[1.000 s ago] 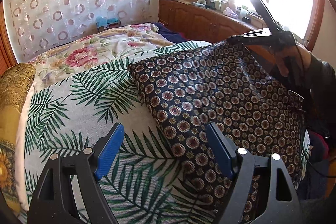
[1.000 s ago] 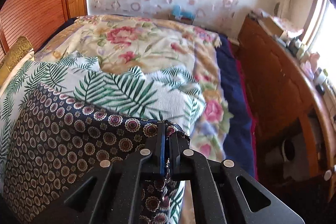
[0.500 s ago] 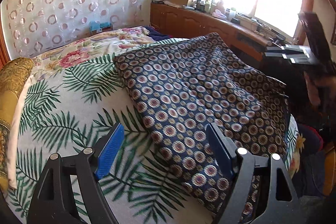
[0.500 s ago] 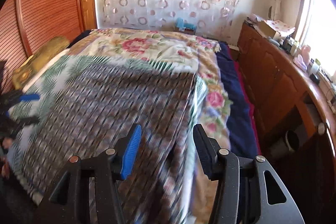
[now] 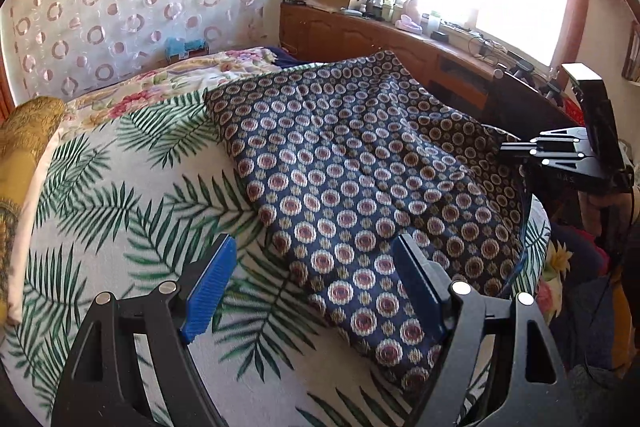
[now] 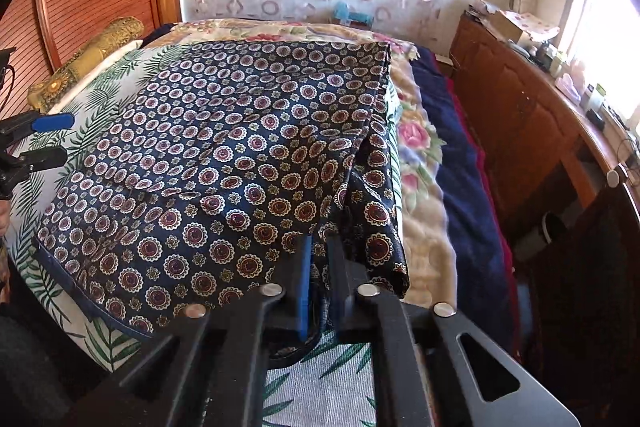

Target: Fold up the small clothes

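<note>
a bedroom, sunlit window on one side, and a bed under a white palm-leaf print sheet [image 5: 120, 195]. left wrist view first: the navy medallion-print garment [image 5: 360, 179] lies flat on the sheet, its long axis running from the near bed edge away toward the far corner by the wooden cabinet [image 5: 352, 35]. the left gripper [image 5: 316, 283] hangs with its blue-padded jaws wide apart, nothing between them, its right pad over the cloth's near left edge and its left pad over bare sheet. the right gripper [image 5: 556, 151] sits out at the garment's right side.

over to the right wrist view: the right gripper [image 6: 318, 267] has its jaws drawn close together, with a fold of the garment [image 6: 224, 147] seemingly pinched between them at the near right corner, where the fabric doubles over and droops. the cloth spreads away to the left and ahead. the left gripper [image 6: 40, 139] waits at the far left edge, jaws parted.

so the garment lies between the two tools, and the left one looks nearest the free left side, my guess for the next grab.
</note>
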`<state>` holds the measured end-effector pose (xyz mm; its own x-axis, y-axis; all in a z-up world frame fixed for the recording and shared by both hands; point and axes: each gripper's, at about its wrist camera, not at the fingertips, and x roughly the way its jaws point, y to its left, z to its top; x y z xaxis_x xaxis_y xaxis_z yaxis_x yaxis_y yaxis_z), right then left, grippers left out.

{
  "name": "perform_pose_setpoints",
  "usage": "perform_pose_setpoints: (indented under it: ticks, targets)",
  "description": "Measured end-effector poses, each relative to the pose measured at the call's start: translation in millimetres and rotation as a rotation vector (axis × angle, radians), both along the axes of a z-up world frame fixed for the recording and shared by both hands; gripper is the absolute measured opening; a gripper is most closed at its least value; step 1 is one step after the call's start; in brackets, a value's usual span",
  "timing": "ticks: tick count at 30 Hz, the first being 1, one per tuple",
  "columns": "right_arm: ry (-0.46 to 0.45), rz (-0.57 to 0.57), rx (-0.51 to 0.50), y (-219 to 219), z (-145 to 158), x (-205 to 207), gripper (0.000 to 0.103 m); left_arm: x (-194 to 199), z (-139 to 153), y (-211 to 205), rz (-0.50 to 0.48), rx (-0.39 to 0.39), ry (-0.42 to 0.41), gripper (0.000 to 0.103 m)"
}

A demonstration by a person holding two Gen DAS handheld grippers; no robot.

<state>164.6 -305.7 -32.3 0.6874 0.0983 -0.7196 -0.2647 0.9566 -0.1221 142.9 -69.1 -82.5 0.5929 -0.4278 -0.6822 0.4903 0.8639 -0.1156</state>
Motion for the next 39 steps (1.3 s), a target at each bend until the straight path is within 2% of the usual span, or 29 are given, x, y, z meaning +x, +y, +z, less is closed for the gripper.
perform_pose_setpoints:
  ticks: [2,8,13,17,22,27,30,32,34,36,38,39]
  targets:
    - [-0.019,0.006,0.015,-3,2,-2,0.002,-4,-2,2,0.014,-0.003,0.004,0.081]
    - [-0.127,-0.03,0.046,-20,19,-23,0.001,-17,-7,5,0.04,-0.016,0.021,0.081]
    - [-0.086,-0.091,0.06,-38,2,-24,0.001,-19,-13,9,0.034,-0.023,0.069,0.081]
    - [-0.064,-0.119,0.084,-43,-11,-22,0.001,-20,-18,9,0.015,-0.021,0.091,0.075]
    - [-0.066,-0.124,0.08,-42,-15,-19,0.002,-24,-22,2,0.005,-0.01,0.091,0.074]
    - [-0.075,-0.128,0.084,-44,-7,-21,0.002,-27,-23,-3,-0.005,-0.007,0.092,0.074]
    - [-0.087,-0.126,0.087,-42,-4,-27,0.002,-30,-23,-3,-0.013,-0.01,0.093,0.07]
    - [-0.093,-0.128,0.083,-40,-2,-30,0.007,-33,-24,-3,-0.03,-0.03,0.1,0.061]
    - [-0.095,-0.127,0.071,-36,0,-34,0.008,-37,-25,-3,-0.046,-0.04,0.106,0.047]
    - [-0.106,-0.128,0.061,-32,3,-37,0.02,-41,-25,-4,-0.056,-0.047,0.108,0.045]
    - [-0.121,-0.127,0.058,-29,6,-41,0.054,-44,-27,-4,-0.067,-0.056,0.121,0.043]
    - [-0.132,-0.126,0.063,-27,8,-43,0.059,-46,-27,-5,-0.069,-0.055,0.123,0.043]
